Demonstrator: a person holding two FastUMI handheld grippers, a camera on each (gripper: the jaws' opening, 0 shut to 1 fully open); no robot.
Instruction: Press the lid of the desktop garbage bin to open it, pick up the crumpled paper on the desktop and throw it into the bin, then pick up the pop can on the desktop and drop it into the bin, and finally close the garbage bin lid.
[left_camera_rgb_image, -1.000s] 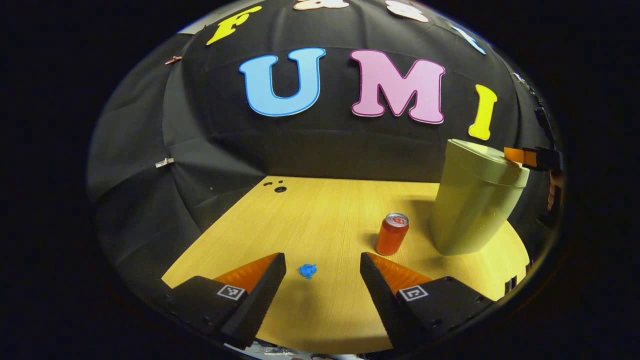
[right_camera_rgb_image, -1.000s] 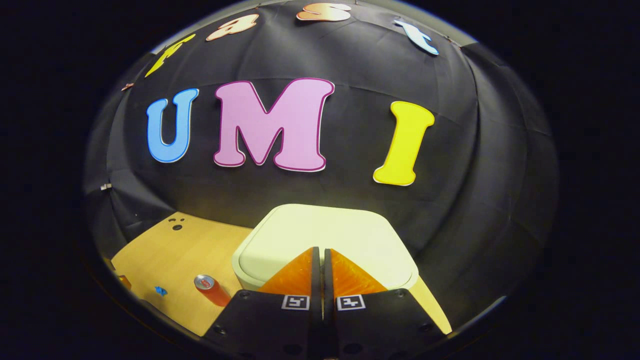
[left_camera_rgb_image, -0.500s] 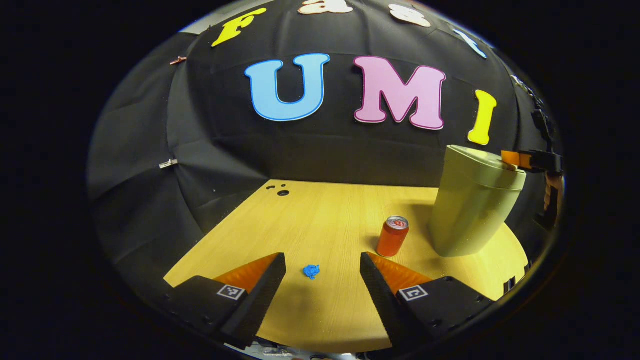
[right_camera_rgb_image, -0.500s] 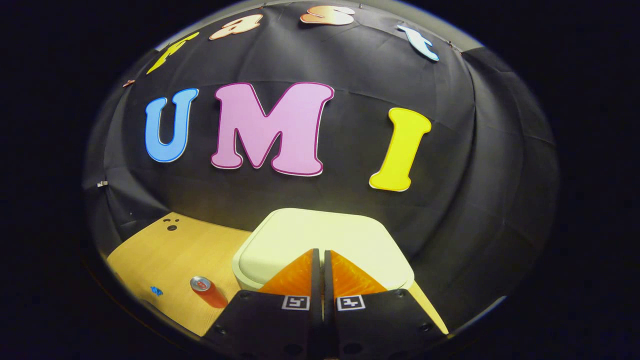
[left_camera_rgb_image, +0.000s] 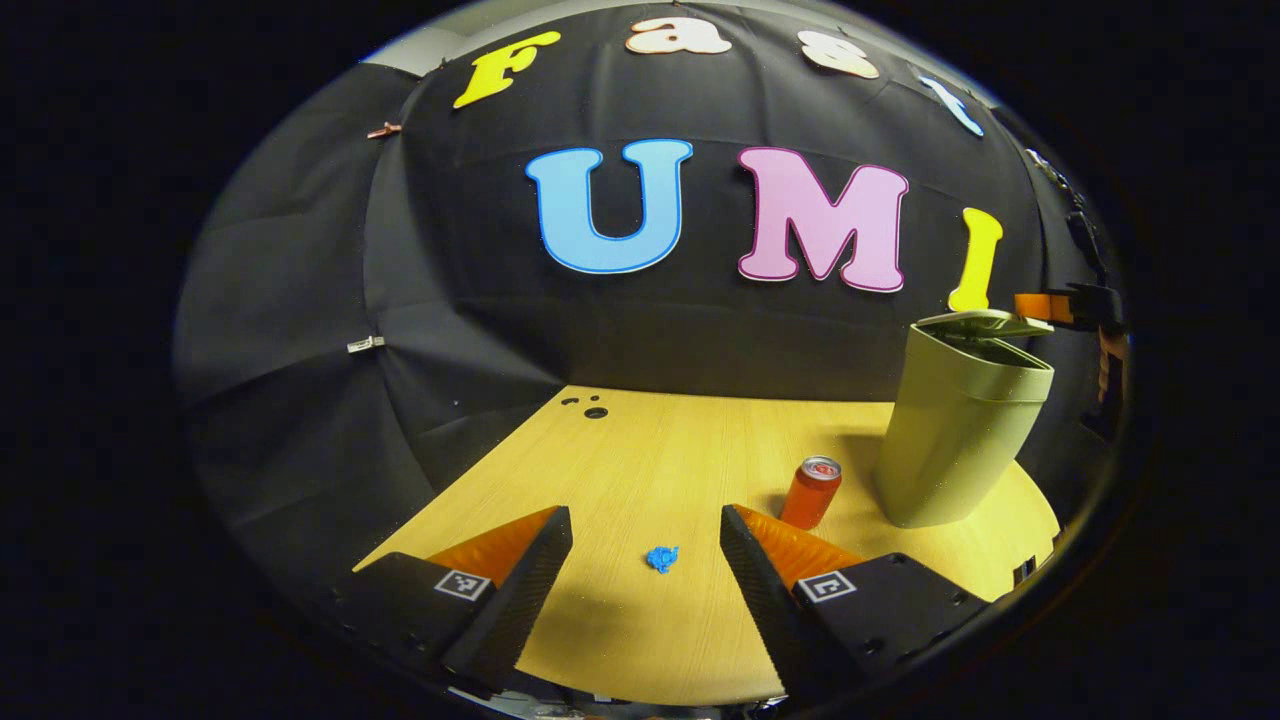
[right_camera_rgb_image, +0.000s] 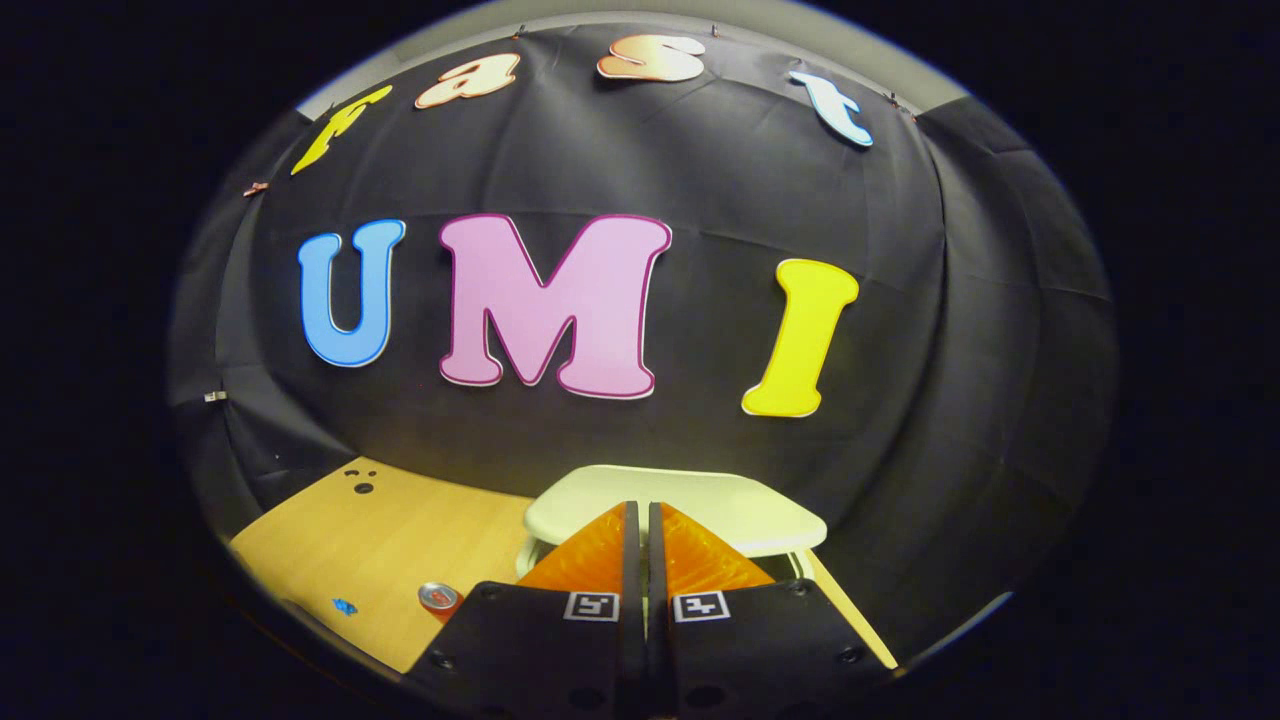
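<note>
A pale green desktop bin (left_camera_rgb_image: 955, 440) stands at the table's right, its lid (left_camera_rgb_image: 985, 323) tilted up a little over a dark gap. My right gripper (left_camera_rgb_image: 1050, 306) rests at the lid's near edge. In the right gripper view the gripper (right_camera_rgb_image: 640, 508) is shut with nothing between its fingers, its tips over the raised lid (right_camera_rgb_image: 700, 505). An orange pop can (left_camera_rgb_image: 812, 492) stands upright left of the bin. A small blue crumpled paper (left_camera_rgb_image: 661, 558) lies on the table just ahead of my open left gripper (left_camera_rgb_image: 645, 518). The can (right_camera_rgb_image: 437, 597) and paper (right_camera_rgb_image: 344, 606) also appear low at the left.
The wooden table (left_camera_rgb_image: 650, 450) has small dark holes (left_camera_rgb_image: 592, 408) near its far left corner. Black cloth walls close it in at the back and left. The table's front right edge (left_camera_rgb_image: 1030, 540) curves just past the bin.
The bin's lid has popped up from flat. My right gripper has risen with it. The left gripper has shifted, so paper, can and bin sit further right in its view.
</note>
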